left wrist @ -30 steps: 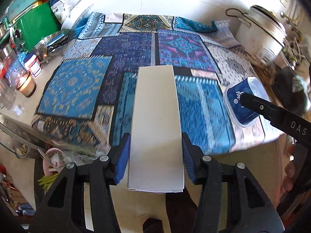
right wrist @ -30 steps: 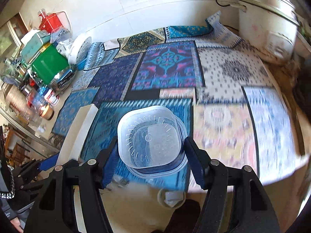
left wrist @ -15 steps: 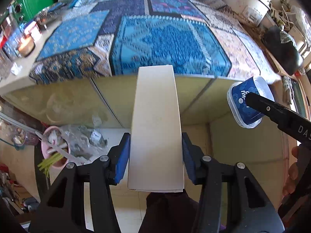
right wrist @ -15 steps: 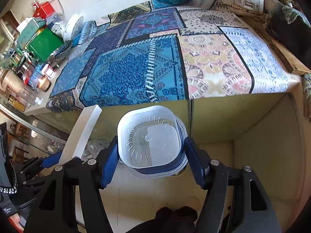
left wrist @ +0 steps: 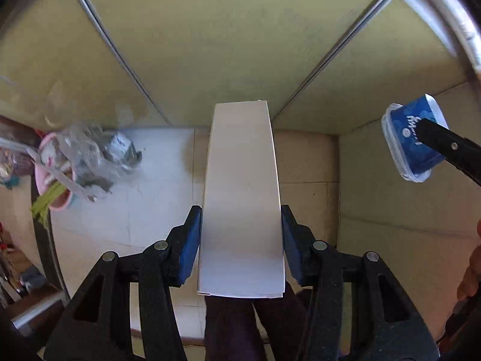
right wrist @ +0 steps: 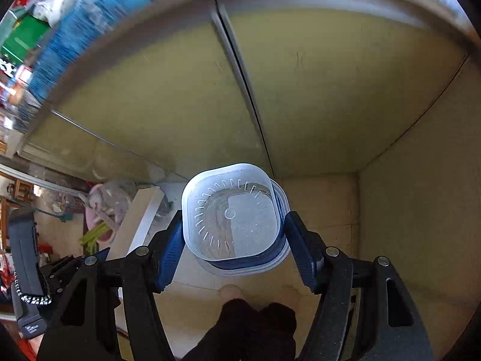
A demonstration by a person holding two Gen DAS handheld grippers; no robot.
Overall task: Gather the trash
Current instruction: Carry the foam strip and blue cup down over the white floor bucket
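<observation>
Left claw point(left wrist: 240, 237) clamps white carton point(left wrist: 242, 198); right claw point(right wrist: 234, 240) clamps clear plastic tub point(right wrist: 233, 216), both above floor near pink trash basket point(left wrist: 54, 177)

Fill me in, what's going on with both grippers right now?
A person is collecting trash with a gripper in each hand. The left gripper is shut on a flat white carton, and the right gripper is shut on a clear plastic tub with a blue label. Both are held out over the floor in front of the olive cabinet doors. To the left, a pink bin already stuffed with plastic bags and scraps stands on the floor; neither item has been dropped in yet.
</observation>
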